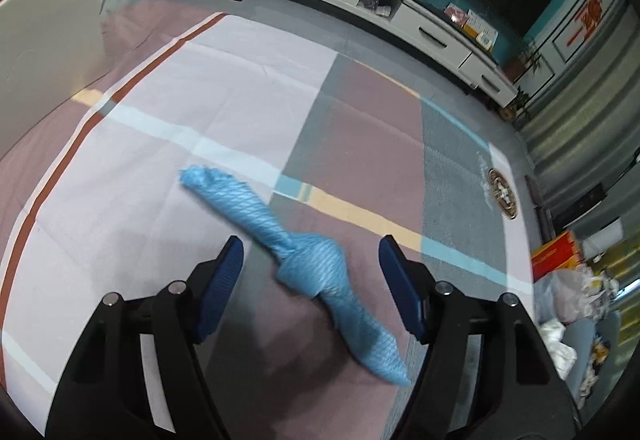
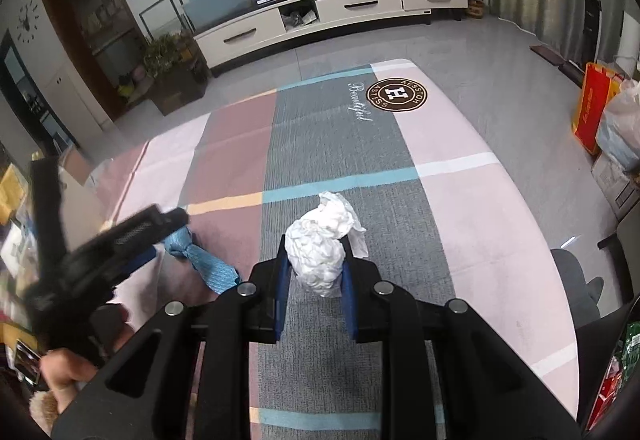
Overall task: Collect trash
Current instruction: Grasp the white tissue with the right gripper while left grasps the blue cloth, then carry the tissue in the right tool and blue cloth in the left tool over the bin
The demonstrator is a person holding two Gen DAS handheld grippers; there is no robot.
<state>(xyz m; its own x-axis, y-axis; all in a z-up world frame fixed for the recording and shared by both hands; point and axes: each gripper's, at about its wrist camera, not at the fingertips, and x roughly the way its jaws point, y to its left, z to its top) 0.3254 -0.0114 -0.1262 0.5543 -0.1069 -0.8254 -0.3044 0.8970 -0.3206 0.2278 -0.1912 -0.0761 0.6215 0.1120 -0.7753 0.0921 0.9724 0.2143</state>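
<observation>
The right gripper (image 2: 314, 272) has its jaws clamped on a crumpled tissue (image 2: 322, 240); the left gripper (image 1: 311, 268) straddles a knotted blue bag (image 1: 308, 264) on the table (image 1: 160, 111), jaws open.

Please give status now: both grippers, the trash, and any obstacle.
Right gripper shut on white crumpled paper. Left gripper open around knotted blue bag, not gripping yet. Nothing in the way on the mat.
</observation>
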